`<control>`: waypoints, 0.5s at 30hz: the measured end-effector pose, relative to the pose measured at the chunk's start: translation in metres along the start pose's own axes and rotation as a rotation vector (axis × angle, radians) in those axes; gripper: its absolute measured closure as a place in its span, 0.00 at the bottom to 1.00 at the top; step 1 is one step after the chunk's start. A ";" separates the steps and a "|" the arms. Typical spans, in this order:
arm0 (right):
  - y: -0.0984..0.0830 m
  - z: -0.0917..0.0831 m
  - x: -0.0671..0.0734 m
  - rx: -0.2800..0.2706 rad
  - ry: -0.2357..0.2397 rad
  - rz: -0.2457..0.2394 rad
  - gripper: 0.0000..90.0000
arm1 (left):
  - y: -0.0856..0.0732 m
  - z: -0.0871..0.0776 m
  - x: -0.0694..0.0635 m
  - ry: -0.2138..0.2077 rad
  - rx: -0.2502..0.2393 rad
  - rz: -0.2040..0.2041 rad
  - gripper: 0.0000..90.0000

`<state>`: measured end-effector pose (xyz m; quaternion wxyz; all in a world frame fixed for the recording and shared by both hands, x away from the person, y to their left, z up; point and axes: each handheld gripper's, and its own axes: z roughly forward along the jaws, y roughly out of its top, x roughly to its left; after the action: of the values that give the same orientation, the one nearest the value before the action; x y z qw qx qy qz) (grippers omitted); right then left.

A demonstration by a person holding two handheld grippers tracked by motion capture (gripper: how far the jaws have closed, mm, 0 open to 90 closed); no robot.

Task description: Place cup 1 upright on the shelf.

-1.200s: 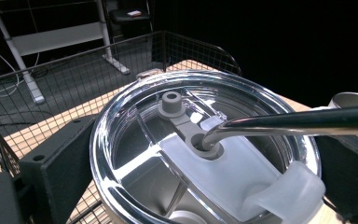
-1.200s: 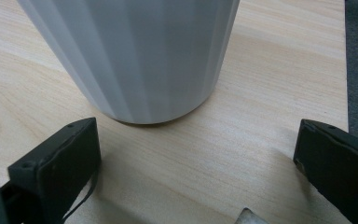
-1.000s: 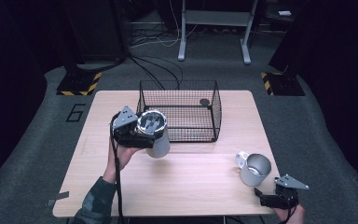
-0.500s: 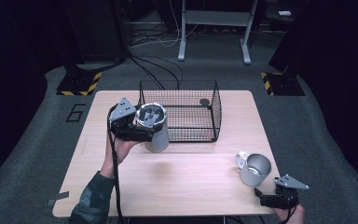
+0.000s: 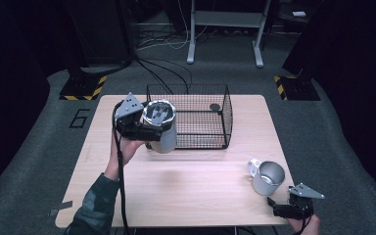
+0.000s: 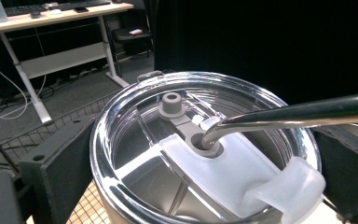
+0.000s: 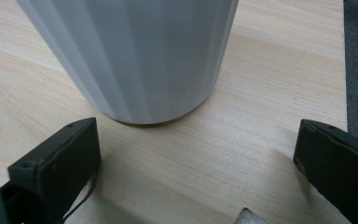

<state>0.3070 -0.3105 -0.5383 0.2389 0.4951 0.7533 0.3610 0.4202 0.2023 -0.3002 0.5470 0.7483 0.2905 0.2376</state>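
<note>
We count two hand-held grippers, one tumbler, one mug and one wire basket on the wooden surface (image 5: 196,181). The left hand-held gripper (image 5: 152,132) has its jaws clamped on the sides of the steel tumbler (image 5: 160,128), which it holds off the surface at the basket's near left corner; a clear lid (image 6: 200,154) and one metal straw (image 6: 298,112) top the tumbler. The wire basket (image 5: 196,120) lies just beyond that gripper, with one small dark disc (image 5: 215,106) inside. The right hand-held gripper (image 5: 284,208) has its jaws spread wide, nothing between them, with the white mug (image 5: 267,177) standing just ahead. We read a "6" (image 5: 80,118) on the floor.
</note>
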 end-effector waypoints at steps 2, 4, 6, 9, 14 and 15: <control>0.000 0.000 0.000 0.001 0.000 0.003 0.00 | 0.002 0.000 0.002 0.007 -0.001 0.000 0.04; 0.000 0.000 0.000 0.001 0.000 0.003 0.00 | 0.005 0.001 0.003 0.008 -0.004 -0.005 0.04; 0.000 0.000 0.000 0.001 0.000 0.003 0.00 | 0.008 0.002 0.006 0.014 -0.007 -0.003 0.04; 0.000 0.000 0.000 0.001 0.000 0.003 0.00 | 0.011 0.004 0.009 0.017 -0.008 -0.004 0.04; 0.000 0.000 0.000 0.001 0.000 0.003 0.00 | 0.016 0.009 0.014 0.029 -0.005 -0.010 0.04; 0.000 0.000 0.000 0.001 0.000 0.003 0.00 | 0.016 0.010 0.016 0.030 -0.008 -0.013 0.04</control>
<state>0.3067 -0.3104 -0.5383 0.2382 0.4963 0.7527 0.3611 0.4409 0.2028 -0.2868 0.5473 0.7405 0.3025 0.2463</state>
